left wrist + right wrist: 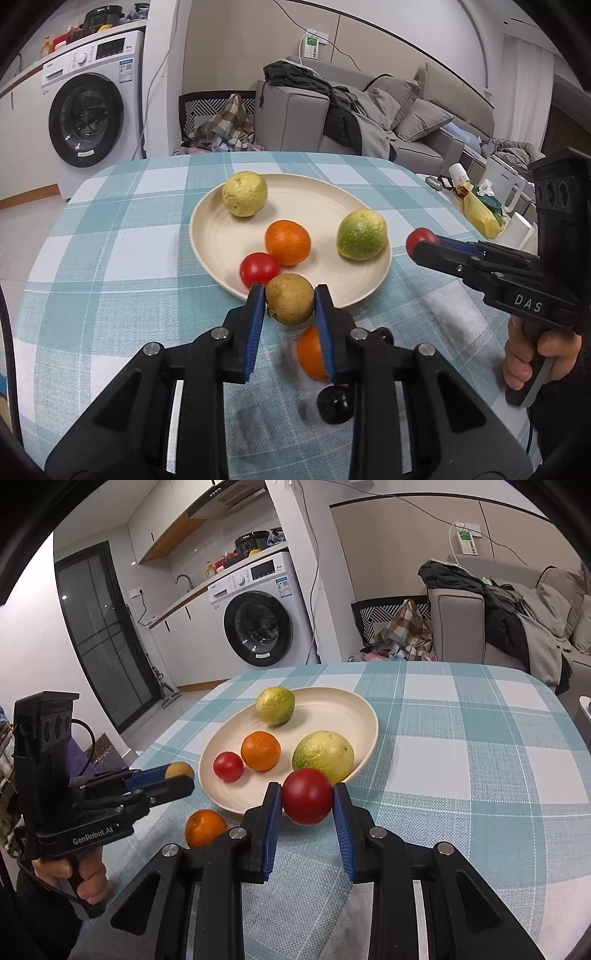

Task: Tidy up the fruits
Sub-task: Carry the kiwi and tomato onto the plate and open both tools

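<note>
Across the middle of both views, a checked tablecloth (110,236) and on it, centre frame, a cream plate (325,199) already holding four fruits. Largest there: a yellow-green guava (245,194) at the plate's upper left in the left wrist view, and a greener guava (361,235) at its right. Next down in size, an orange (287,242) at the plate's middle, then a small red tomato (258,270) just beside it, toward the lower edge.

Not yet on the plate: three fruits. A second orange (205,827) lying on the cloth below the plate's rim, lower left of the right wrist view, untouched. A red tomato (307,796) pinched between the blue pads of the right gripper (307,801), held at the near rim, lower centre. A small brownish fruit (290,299) clamped in the left gripper (290,304), likewise lifted at the plate's near edge, lower centre of the left wrist view.

Judging by that: more than half done. Left to do, probably: setting down both held fruits on the plate, then fetching the loose orange.
</note>
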